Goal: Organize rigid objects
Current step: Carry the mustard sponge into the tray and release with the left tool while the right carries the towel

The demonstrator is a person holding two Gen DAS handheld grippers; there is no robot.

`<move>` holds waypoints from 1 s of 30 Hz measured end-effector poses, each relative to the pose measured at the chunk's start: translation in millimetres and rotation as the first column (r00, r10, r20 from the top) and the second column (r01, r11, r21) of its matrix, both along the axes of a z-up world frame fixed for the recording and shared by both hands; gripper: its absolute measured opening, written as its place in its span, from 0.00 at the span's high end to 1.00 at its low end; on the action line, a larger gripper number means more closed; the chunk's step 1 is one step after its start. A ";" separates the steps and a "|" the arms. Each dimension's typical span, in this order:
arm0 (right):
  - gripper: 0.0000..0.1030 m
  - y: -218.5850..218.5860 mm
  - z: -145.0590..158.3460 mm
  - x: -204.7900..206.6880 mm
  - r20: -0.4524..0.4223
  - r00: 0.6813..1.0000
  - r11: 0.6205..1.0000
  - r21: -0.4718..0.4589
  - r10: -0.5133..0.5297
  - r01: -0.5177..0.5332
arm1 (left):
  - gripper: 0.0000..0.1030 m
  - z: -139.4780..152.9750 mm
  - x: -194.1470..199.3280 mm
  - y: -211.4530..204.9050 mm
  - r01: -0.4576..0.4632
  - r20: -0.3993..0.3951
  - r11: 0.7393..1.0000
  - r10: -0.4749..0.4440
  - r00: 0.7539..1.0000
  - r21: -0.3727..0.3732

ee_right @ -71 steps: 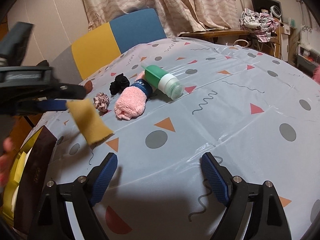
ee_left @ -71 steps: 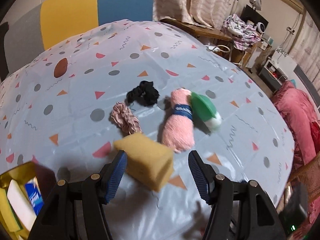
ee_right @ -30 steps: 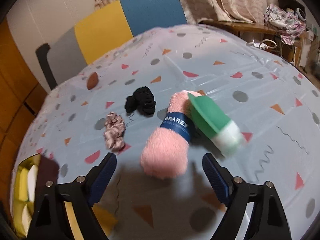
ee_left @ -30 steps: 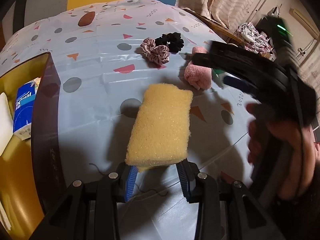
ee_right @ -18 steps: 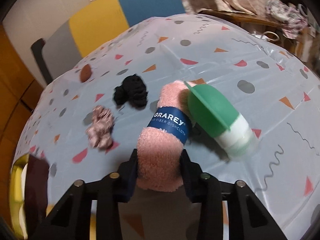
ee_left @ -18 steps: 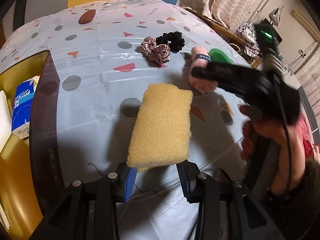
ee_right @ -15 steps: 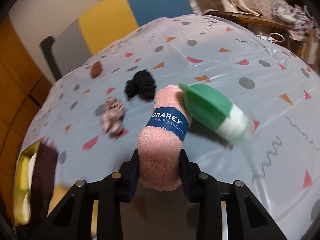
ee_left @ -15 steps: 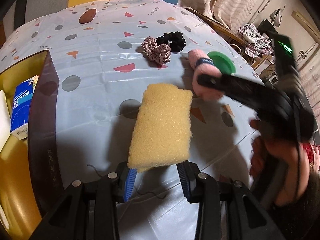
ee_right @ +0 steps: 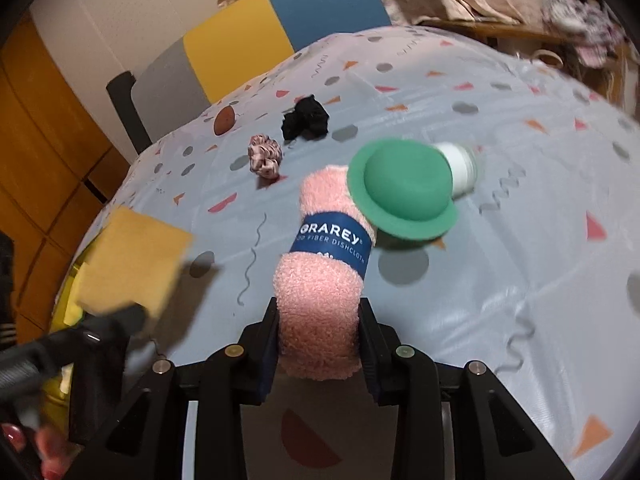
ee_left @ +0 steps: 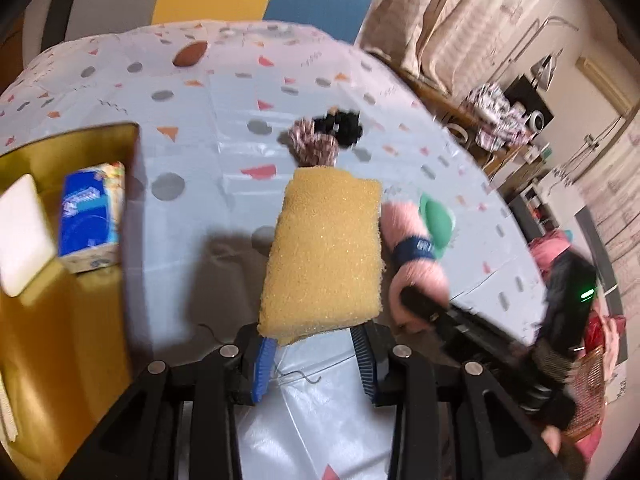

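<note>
The left gripper [ee_left: 314, 354] pinches the near end of a yellow sponge [ee_left: 324, 252], which juts forward in the air over the bench [ee_left: 224, 92]; the yellow box [ee_left: 64, 320] lies at about nine o'clock from it in the left wrist view, already holding a blue tissue pack [ee_left: 90, 216] and a white block [ee_left: 22, 232]. The right gripper [ee_right: 318, 346] has just been closing and now squeezes the near end of a pink rolled dishcloth [ee_right: 324, 276], with a green-capped bottle [ee_right: 404, 190] touching the roll at about one o'clock. The chief risk is probably collision: both grippers crowd the same stretch of bench, the right one sitting at four o'clock of the sponge, so a sweep toward the box could knock one load against the other. Both grips are end-on and on soft, compressible things, so the sponge may sag or twist free, and the roll may slide out. Lifting the dishcloth could also nudge the bottle and set it rolling. The two scrunchies [ee_right: 265, 156] beyond look safely apart.
</note>
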State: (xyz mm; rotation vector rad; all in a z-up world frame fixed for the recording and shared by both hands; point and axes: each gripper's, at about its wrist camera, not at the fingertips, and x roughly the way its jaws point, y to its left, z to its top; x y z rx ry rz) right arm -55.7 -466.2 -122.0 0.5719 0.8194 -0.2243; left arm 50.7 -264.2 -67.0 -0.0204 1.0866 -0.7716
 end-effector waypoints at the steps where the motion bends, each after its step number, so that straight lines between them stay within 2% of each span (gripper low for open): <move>1: 0.66 -0.1 -0.8 -2.7 0.012 1.000 1.000 0.008 -0.010 0.010 | 0.66 5.9 -0.7 5.8 -0.005 0.009 1.000 0.005 1.000 -0.011; 9: 0.66 11.0 -1.0 -5.0 0.027 1.000 0.998 -0.070 -0.007 0.008 | 0.66 30.3 -3.2 63.1 -0.087 0.082 0.996 0.089 0.993 -0.025; 18: 0.68 26.6 15.1 -9.9 0.059 0.998 1.000 -0.022 0.009 -0.008 | 0.66 0.9 12.7 140.1 -0.231 0.023 0.971 0.230 0.973 0.054; 26: 0.68 44.3 34.0 -16.4 0.131 0.991 0.994 0.101 0.024 -0.038 | 0.65 -26.9 21.9 159.5 -0.275 -0.025 0.955 0.279 0.960 0.114; 30: 0.68 57.7 51.1 -19.8 0.169 0.985 0.992 0.109 0.042 -0.061 | 0.56 -22.3 16.0 163.8 -0.305 -0.012 0.942 0.310 0.951 0.139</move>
